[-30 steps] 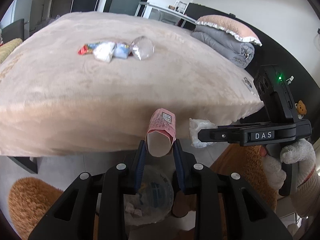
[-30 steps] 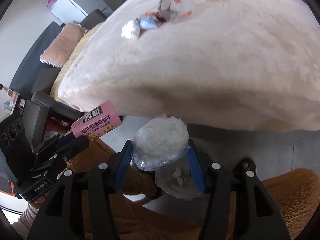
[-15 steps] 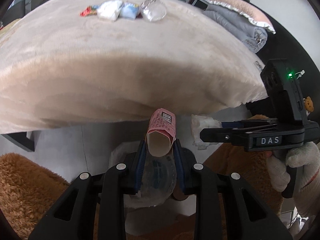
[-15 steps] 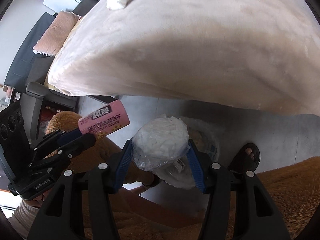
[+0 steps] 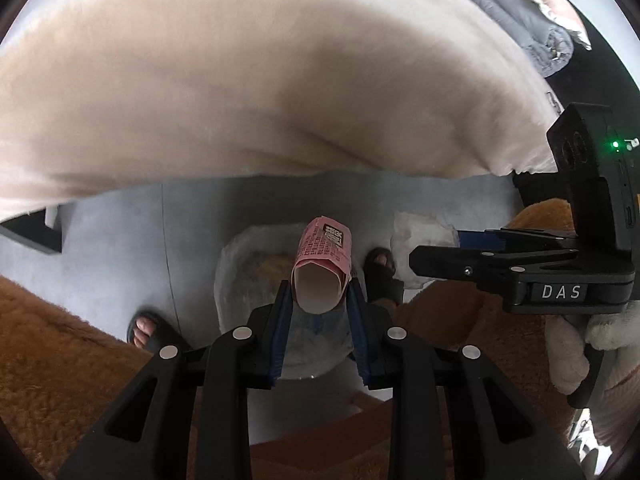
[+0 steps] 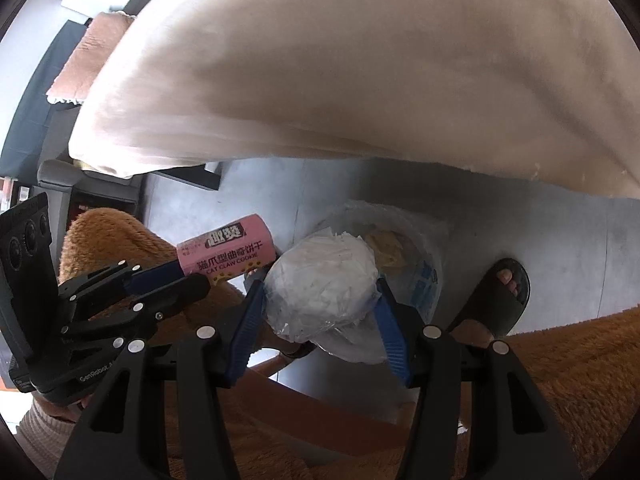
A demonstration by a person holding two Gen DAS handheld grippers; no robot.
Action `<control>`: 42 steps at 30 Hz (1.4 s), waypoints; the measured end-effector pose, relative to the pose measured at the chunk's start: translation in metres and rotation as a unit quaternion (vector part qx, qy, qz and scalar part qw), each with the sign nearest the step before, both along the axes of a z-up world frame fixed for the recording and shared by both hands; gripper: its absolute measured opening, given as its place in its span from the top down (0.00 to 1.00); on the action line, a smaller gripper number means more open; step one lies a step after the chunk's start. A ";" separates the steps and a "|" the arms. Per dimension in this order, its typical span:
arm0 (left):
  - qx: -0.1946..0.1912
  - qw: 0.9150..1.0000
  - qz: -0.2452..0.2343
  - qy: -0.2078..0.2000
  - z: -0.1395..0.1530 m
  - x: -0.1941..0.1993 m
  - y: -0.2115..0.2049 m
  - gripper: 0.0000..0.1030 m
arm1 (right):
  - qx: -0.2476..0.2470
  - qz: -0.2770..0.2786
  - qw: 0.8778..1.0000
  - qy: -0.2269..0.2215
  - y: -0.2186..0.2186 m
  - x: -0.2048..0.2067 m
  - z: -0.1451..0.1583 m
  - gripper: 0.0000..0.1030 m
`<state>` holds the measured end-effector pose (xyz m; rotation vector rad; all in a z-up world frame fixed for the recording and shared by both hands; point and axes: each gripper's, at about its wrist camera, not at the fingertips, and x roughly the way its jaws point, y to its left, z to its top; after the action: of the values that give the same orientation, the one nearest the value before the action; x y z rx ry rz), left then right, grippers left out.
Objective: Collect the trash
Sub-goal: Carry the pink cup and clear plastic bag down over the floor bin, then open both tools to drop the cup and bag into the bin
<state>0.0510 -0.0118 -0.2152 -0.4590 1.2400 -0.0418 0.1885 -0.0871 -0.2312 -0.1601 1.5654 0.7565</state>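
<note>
Two sandalled feet [image 5: 146,330] on grey floor [image 5: 120,240]; beige blanket [image 5: 240,80] overhanging above.

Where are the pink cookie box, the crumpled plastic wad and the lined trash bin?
pink cookie box [image 6: 226,255], right wrist view, printed side.
crumpled plastic wad [image 6: 320,284], right wrist view, middle.
lined trash bin [image 5: 234,264], left wrist view, left rim.

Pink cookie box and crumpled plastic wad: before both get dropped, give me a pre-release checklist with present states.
1. Left hand-held gripper shut on the pink cookie box: ok.
2. Right hand-held gripper shut on the crumpled plastic wad: ok.
3. Lined trash bin open on the floor below both: ok.
4. Box directly over the bin opening: ok in the left wrist view.
5. Wad fully over the opening: cannot tell; it hides the near rim.
6. Sandalled feet outside the bin: ok.
</note>
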 end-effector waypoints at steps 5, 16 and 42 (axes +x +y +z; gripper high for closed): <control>-0.009 0.999 0.005 0.039 -0.020 0.005 -0.001 0.74 | -0.011 -0.002 1.000 0.014 0.001 0.001 -0.017 0.47; -0.028 0.994 -0.003 0.109 -0.055 0.011 -0.010 0.73 | -0.033 -0.004 0.998 0.053 0.003 -0.003 -0.049 0.45; -0.016 0.996 0.016 0.081 -0.017 0.005 -0.003 0.50 | -0.002 -0.035 0.999 0.021 -0.011 0.001 0.004 0.38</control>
<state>0.0559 -0.0153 -0.2324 -0.5190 1.3925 0.0033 0.1893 -0.0979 -0.2271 -0.0923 1.6035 0.7071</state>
